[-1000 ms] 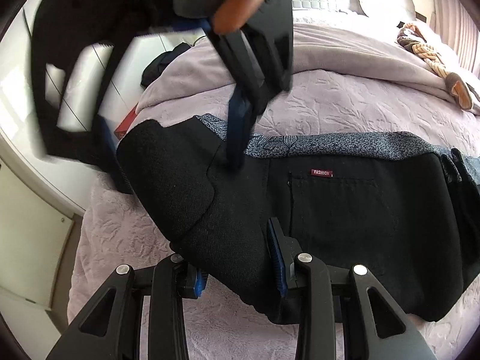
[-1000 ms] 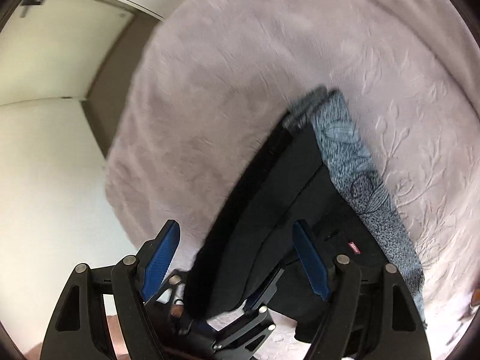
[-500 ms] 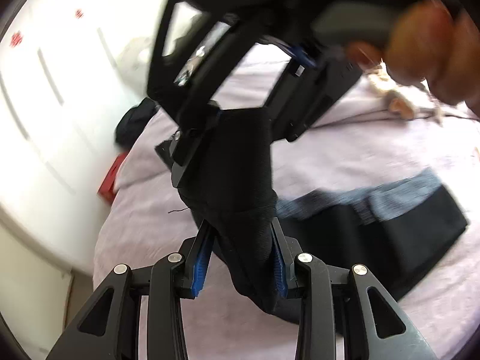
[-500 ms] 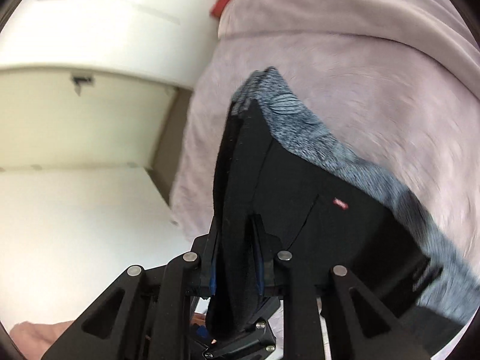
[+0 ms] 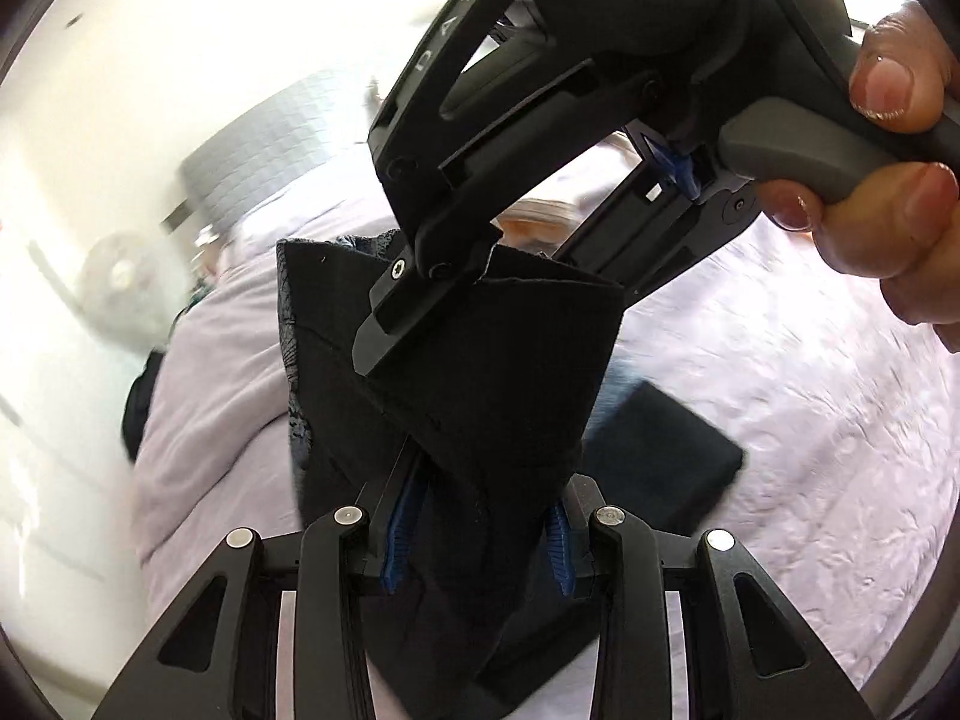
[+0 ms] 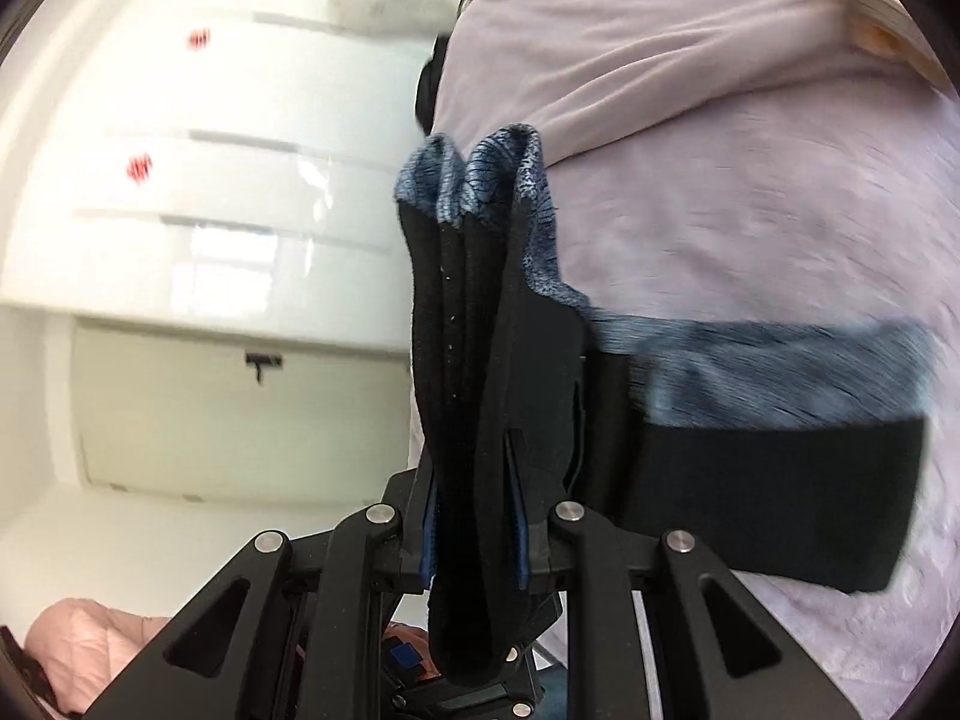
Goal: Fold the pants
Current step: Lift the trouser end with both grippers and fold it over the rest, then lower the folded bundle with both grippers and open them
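A: At lower centre of each wrist view, state of each gripper?
B: Left gripper (image 5: 477, 534) clamped on pants (image 5: 480, 372); right gripper (image 6: 474, 546) just closed, clamped on pants, lifted above bed (image 5: 810, 372).

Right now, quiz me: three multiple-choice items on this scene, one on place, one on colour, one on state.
1. The pants are lifted above:
A a bed
B a desk
C a sink

2. Their waistband is:
A red
B blue-grey
C yellow

3. The right tool is:
A wide open
B out of view
C shut on the pants

Answers:
1 A, the lilac bedspread lies beneath.
2 B, speckled blue-grey shows at the fabric's upper edge.
3 C, its pads press the black cloth, as do the left tool's.
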Demonstrator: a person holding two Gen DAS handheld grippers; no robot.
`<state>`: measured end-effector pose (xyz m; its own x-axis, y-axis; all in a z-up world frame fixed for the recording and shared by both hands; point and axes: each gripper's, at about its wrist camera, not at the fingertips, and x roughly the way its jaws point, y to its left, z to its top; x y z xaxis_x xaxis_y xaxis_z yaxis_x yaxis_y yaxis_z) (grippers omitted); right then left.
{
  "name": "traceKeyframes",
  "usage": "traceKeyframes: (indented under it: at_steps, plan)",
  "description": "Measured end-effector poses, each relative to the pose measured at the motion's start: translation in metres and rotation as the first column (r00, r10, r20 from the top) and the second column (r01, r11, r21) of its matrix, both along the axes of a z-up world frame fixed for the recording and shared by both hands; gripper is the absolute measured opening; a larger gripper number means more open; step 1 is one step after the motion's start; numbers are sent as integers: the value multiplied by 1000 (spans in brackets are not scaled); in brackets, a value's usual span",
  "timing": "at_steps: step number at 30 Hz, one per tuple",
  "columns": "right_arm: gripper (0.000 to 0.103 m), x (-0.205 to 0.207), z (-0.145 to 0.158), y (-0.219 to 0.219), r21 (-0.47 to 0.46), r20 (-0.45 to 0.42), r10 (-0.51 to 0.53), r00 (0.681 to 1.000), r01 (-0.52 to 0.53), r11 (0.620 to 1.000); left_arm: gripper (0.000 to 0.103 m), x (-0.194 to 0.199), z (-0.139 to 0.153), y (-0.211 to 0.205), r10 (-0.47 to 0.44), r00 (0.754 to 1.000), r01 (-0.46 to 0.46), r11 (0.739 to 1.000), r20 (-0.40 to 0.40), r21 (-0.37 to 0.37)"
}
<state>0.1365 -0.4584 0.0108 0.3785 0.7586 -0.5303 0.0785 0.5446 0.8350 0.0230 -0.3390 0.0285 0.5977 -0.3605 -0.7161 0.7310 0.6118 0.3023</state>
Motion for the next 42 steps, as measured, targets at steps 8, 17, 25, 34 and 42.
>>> traceKeyframes:
  at_steps: [8,17,25,34,42]
  plan:
    - [21,-50,-104,-75,73,-64,-144,988,149,986,37,-23,-80,-68,-87,994,96,981,-61,169]
    - [24,-72,-169,-88,56,-105,-185,977,192,980,49,-31,-101,-75,-79,990,104,970,-119,221]
    - [27,-85,-142,-64,-168,-127,-203,971,181,969,68,-2,-47,-8,41,970,-21,996,-241,86]
    - [31,-76,-70,-50,-455,-15,-268,963,232,860,68,137,-42,82,447,823,-470,882,-351,20]
    - [31,-19,-97,-24,-533,-56,-171,984,116,838,69,184,-100,108,604,682,-630,771,-413,87]
